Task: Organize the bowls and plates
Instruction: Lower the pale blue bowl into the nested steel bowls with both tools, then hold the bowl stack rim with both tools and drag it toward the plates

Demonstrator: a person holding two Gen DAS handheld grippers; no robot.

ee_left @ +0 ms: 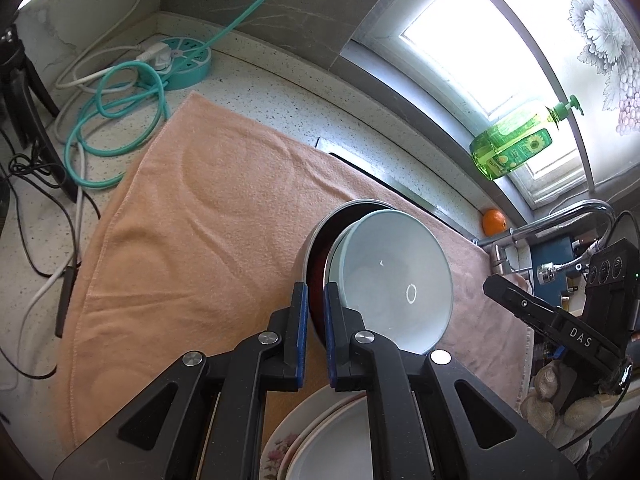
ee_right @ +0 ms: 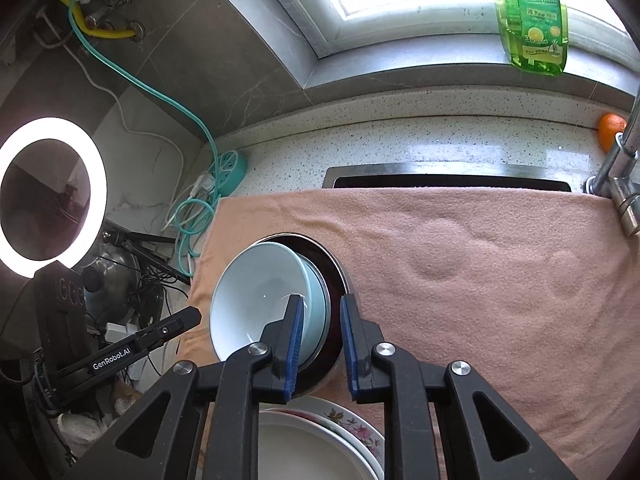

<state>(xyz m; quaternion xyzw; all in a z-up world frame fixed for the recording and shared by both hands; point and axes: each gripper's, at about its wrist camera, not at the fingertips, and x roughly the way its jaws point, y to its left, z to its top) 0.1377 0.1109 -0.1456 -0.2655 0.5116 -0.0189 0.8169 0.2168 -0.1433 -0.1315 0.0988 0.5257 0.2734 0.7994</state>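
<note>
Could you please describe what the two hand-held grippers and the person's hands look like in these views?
Both are black, angular frames with silver round bolts and blue pads on the fingers. The left hand-held gripper reads "GenRobot.AI" on its side; the right hand-held gripper reads "DAS". A pale knit glove covers the hand holding the right one.

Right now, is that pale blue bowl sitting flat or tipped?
Tipped. The pale blue bowl leans on its side inside the dark metal bowl, its opening facing sideways rather than up.

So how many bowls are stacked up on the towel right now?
3 visible: a pale blue bowl nested in a second pale one, both inside a dark-lined metal bowl on the towel. More could be hidden between.
</note>
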